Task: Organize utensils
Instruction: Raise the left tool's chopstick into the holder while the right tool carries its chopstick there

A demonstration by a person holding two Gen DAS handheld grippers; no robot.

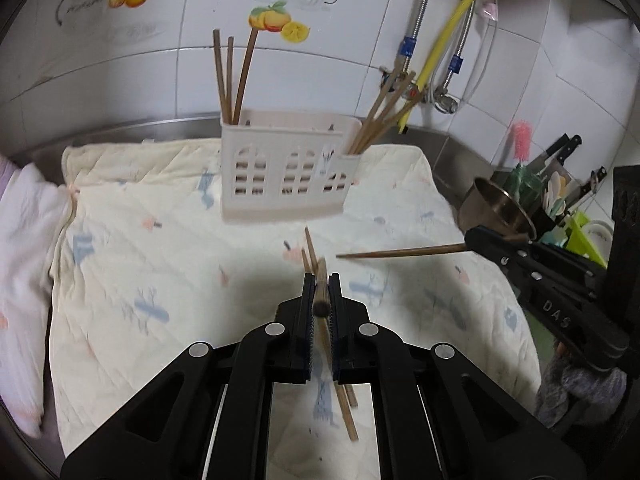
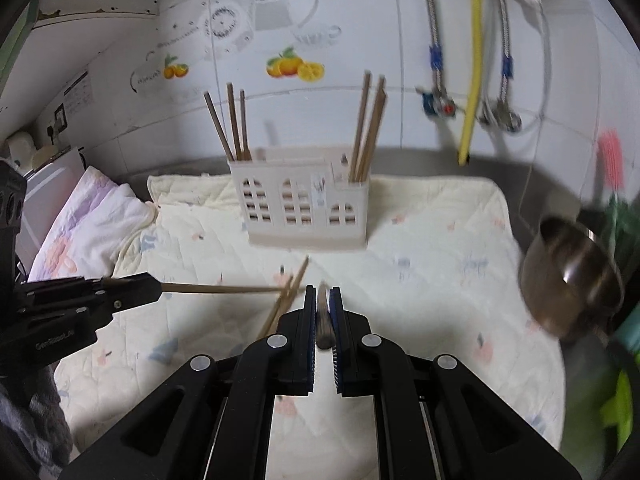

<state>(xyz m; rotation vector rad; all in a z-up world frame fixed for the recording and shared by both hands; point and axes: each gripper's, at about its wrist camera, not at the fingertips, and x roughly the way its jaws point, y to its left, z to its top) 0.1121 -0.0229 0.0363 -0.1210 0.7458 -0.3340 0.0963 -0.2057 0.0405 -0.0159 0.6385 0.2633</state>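
Both grippers pinch a chopstick each: left gripper (image 1: 320, 280) and right gripper (image 2: 323, 294), over the quilted cloth (image 1: 160, 280). Farther off stands the white utensil holder (image 1: 280, 168), chopsticks upright at both ends; loose chopsticks (image 2: 286, 296) lie near.

We note a pale pink plastic utensil caddy (image 2: 306, 208) pierced with arched window cut-outs, holding brown wooden chopsticks (image 2: 236, 124). Beneath it lies a cream quilted cloth (image 2: 440, 248) printed with small blue and pink motifs. Behind the caddy, white glazed wall tiles (image 2: 360, 20) carry orange-and-yellow fruit decals (image 2: 294, 66). To its right hangs a yellow hose (image 2: 472, 80). Both black plastic grippers (image 1: 320, 294) (image 2: 323, 304) have blue-edged pads.
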